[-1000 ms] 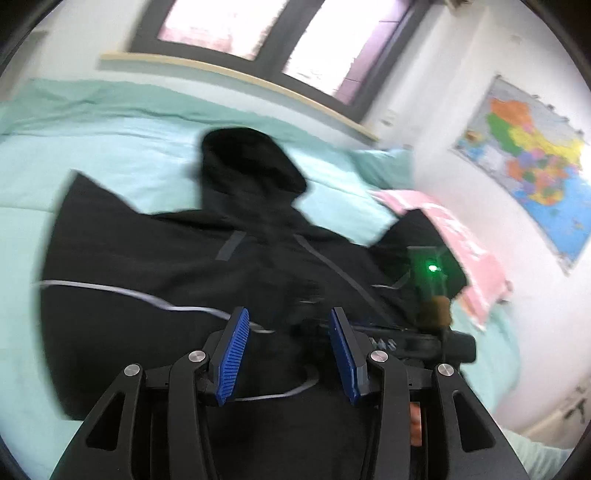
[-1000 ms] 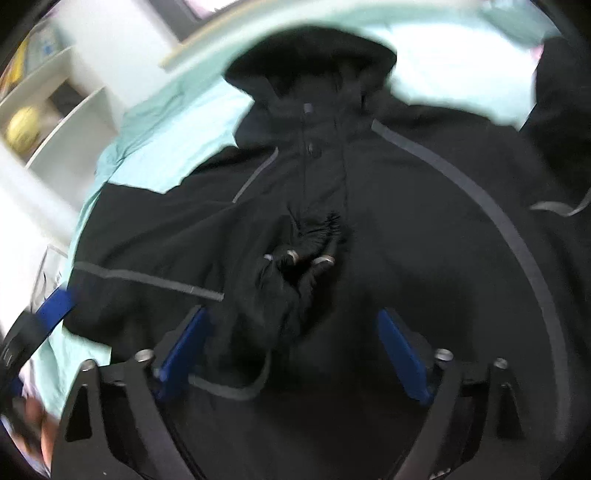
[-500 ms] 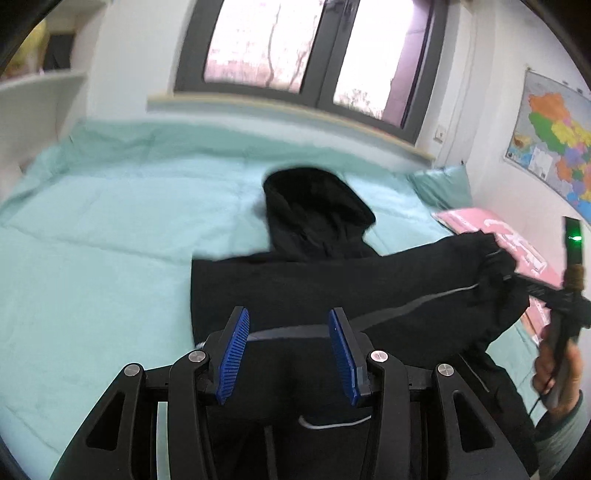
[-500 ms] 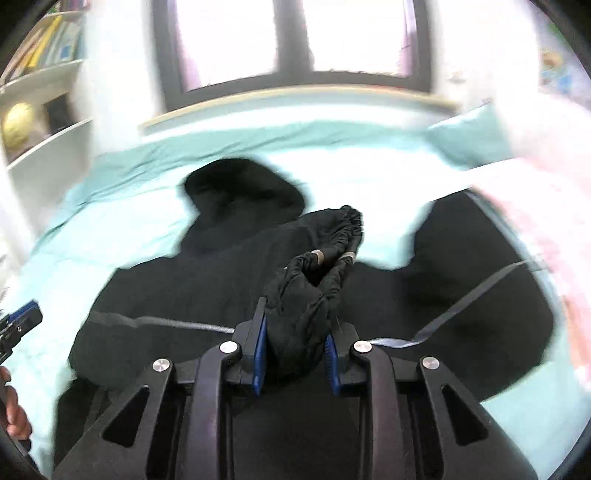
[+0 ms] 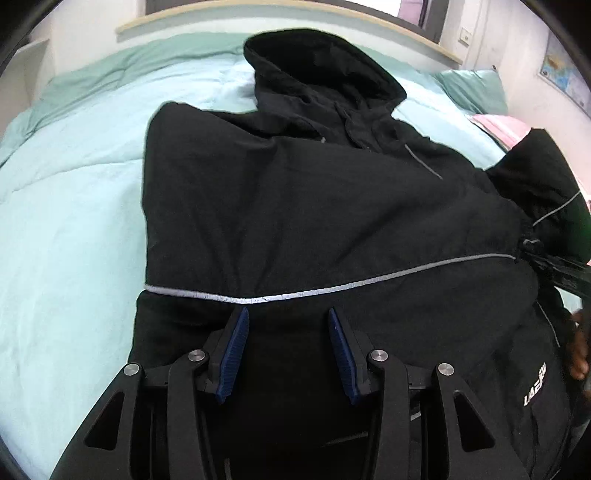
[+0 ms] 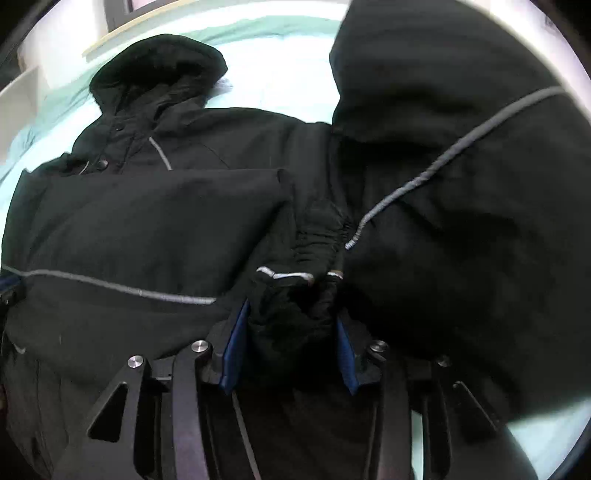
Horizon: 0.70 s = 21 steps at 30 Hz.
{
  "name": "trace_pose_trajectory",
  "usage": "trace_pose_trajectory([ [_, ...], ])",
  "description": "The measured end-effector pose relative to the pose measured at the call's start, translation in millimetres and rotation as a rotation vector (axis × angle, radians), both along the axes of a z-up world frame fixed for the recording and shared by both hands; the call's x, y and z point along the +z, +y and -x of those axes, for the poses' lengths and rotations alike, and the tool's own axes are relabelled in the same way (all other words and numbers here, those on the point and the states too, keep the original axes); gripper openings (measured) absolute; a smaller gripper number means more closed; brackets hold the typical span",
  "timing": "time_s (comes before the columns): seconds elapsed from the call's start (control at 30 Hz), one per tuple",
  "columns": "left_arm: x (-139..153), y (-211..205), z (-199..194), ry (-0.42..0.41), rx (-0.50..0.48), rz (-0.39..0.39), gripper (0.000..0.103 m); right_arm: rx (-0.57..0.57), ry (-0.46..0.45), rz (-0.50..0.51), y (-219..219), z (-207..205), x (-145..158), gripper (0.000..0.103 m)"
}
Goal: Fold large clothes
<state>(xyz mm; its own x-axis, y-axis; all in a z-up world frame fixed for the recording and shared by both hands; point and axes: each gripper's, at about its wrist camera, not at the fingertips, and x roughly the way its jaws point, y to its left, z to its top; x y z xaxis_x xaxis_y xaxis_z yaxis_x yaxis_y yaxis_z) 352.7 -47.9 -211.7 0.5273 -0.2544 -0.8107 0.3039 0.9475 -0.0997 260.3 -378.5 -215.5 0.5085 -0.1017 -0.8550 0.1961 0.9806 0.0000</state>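
Daylight from the window (image 5: 413, 11) up top blows out the bedsheet (image 5: 74, 206); black jacket (image 5: 295, 206) detail gets swallowed, heavy fisheye warping, slightly soft everywhere.

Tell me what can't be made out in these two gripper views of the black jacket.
- Jacket hem: left wrist view, hidden behind the left gripper.
- Right sleeve far end: right wrist view, cut off by the frame edge.
- Chest logo: left wrist view, too small to read fully.
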Motion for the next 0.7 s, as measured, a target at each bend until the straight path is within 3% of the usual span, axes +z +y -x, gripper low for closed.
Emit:
trace_pose_trajectory([
  [0.07,11.7,2.1,10.5,-0.024,0.010,0.027,0.046,0.013,-0.033,0.039,9.0,14.4,21.2,0.051],
  [0.13,28.3,-6.4,20.9,-0.042,-0.031,0.098,0.046,0.060,-0.126,0.067,18.6,35.1,48.9,0.065],
  [0.23,43.3,-43.2,34.4,-0.094,-0.069,0.049,0.046,0.111,-0.197,0.062,45.7,41.1,75.5,0.072],
  [0.33,31.3,-70.5,37.1,-0.092,-0.093,-0.037,0.046,0.161,-0.143,0.070,71.7,24.6,54.7,0.071],
  [0.4,-0.5,-73.8,26.6,0.003,-0.072,-0.091,0.047,0.153,-0.024,0.095,78.4,5.7,9.0,0.070],
  [0.43,-15.0,-70.8,21.5,0.031,-0.062,-0.077,0.047,0.142,0.026,0.086,77.7,-2.1,-14.8,0.071],
  [0.47,-19.8,-67.7,20.1,0.020,-0.062,-0.057,0.048,0.136,0.015,0.073,76.4,-0.4,-26.3,0.071],
  [0.5,-19.2,-64.4,20.1,0.013,-0.060,-0.041,0.048,0.134,-0.024,0.078,76.6,4.0,-25.9,0.071],
  [0.63,-4.1,-63.2,25.2,0.005,-0.043,-0.043,0.048,0.154,-0.026,0.079,81.6,18.7,1.5,0.071],
  [0.7,9.8,-69.6,31.0,0.007,-0.064,0.016,0.048,0.190,-0.072,0.044,75.1,39.2,23.8,0.071],
])
